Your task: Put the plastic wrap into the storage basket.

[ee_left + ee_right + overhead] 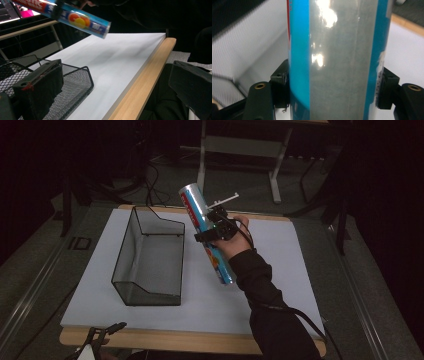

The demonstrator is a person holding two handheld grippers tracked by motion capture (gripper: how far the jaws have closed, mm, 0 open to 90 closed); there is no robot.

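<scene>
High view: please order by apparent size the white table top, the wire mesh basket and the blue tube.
Largest to smallest, as they look:
1. white table top
2. wire mesh basket
3. blue tube, held up in the right tongs; being raised nearer the camera, it may look larger than it is.

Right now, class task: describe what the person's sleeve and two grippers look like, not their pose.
The right gripper is black, with a white pronged piece on top and a black cable trailing along a black sleeve. The left gripper has two blocky matte-black jaws; one pad edge shows reddish fraying.
</scene>
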